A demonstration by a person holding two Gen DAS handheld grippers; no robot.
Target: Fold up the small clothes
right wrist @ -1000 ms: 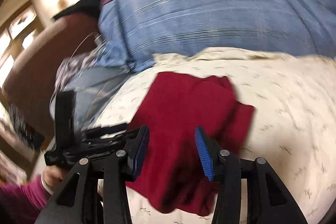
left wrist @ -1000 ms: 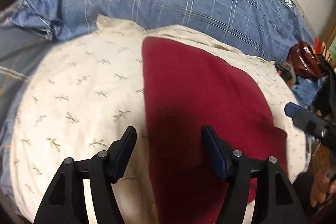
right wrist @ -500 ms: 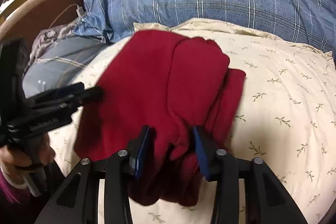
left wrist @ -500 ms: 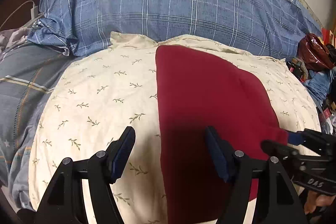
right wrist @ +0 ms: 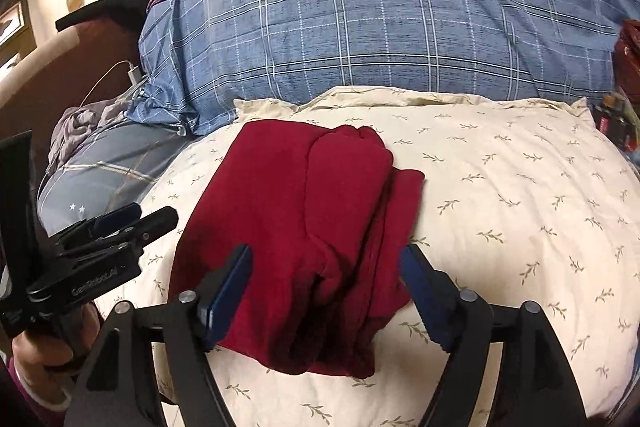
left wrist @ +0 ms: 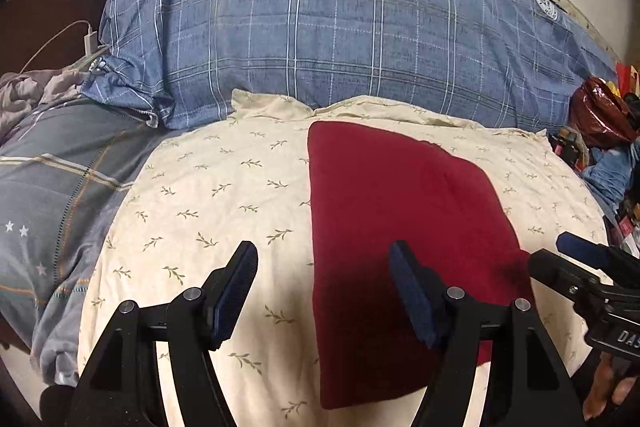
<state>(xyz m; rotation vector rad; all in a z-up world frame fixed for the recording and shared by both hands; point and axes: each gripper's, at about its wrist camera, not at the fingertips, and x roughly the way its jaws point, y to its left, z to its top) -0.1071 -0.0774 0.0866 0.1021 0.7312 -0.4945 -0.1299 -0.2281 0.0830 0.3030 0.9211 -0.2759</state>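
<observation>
A folded dark red garment [left wrist: 400, 219] lies flat on a cream leaf-print pillow [left wrist: 208, 211]. In the right wrist view the garment [right wrist: 296, 219] shows bunched, layered folds along its right side. My left gripper [left wrist: 324, 291] is open and empty above the garment's near left edge. My right gripper [right wrist: 326, 291] is open and empty just above the garment's near end. Each gripper shows in the other's view: the right one [left wrist: 576, 267] at the garment's right edge, the left one [right wrist: 120, 227] to the garment's left.
A large blue plaid pillow [left wrist: 340, 39] lies behind the cream pillow [right wrist: 520, 195]. A grey plaid blanket [left wrist: 52, 195] lies at the left, with a white charger and cable [left wrist: 90, 41] beyond it. A dark red bag [left wrist: 600, 115] and clutter sit at the right.
My right gripper closed in on the garment's bunched near end half a second ago, then opened wide and let go. My left gripper stayed open and drew back slightly.
</observation>
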